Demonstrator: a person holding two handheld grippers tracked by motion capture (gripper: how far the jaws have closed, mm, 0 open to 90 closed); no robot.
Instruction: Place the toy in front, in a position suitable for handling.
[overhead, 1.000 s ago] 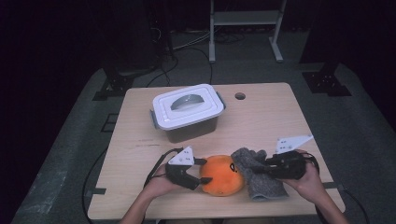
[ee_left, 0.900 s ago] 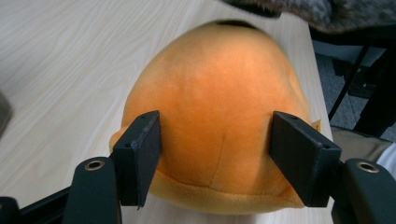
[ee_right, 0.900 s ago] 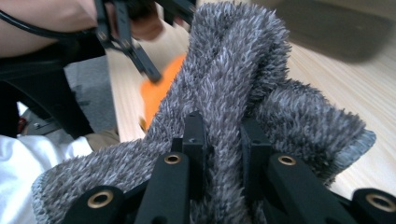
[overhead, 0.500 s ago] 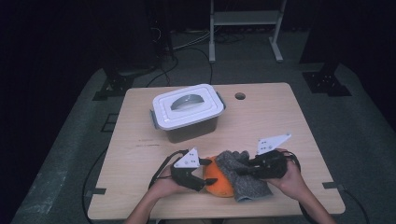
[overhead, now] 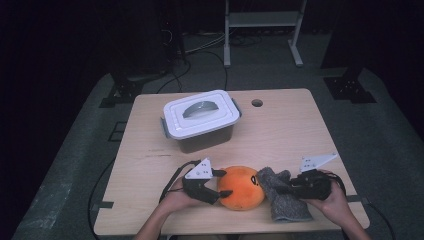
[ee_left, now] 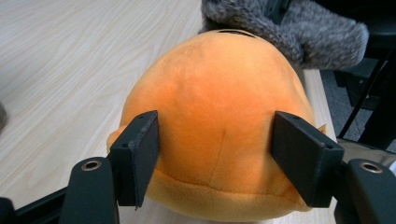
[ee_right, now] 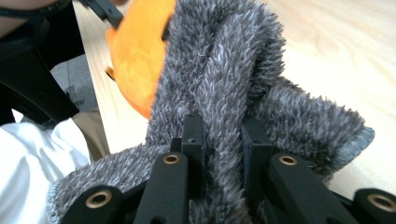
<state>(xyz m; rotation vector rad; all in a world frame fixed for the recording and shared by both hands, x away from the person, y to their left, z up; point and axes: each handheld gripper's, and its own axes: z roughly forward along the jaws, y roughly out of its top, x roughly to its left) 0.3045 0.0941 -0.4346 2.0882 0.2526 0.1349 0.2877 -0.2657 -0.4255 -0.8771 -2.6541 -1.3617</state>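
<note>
Near edge of the wooden table [overhead: 300,130], seen from the high view. The left gripper [overhead: 216,184] clamps its jaws on the two sides of the orange plush toy [overhead: 242,187], which rests on the tabletop. The right gripper [overhead: 283,189] is closed on a raised fold of the grey fuzzy cloth [overhead: 286,204], which lies just right of the toy and touches it. Farther back stands a lidded white box [overhead: 200,119], well apart from both

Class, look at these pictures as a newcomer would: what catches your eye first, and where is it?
The orange plush toy at the table's near edge stands out, clasped by the left gripper. Beside it, the right gripper pinches a fuzzy grey cloth. Farther back sits a white-lidded container.
</note>
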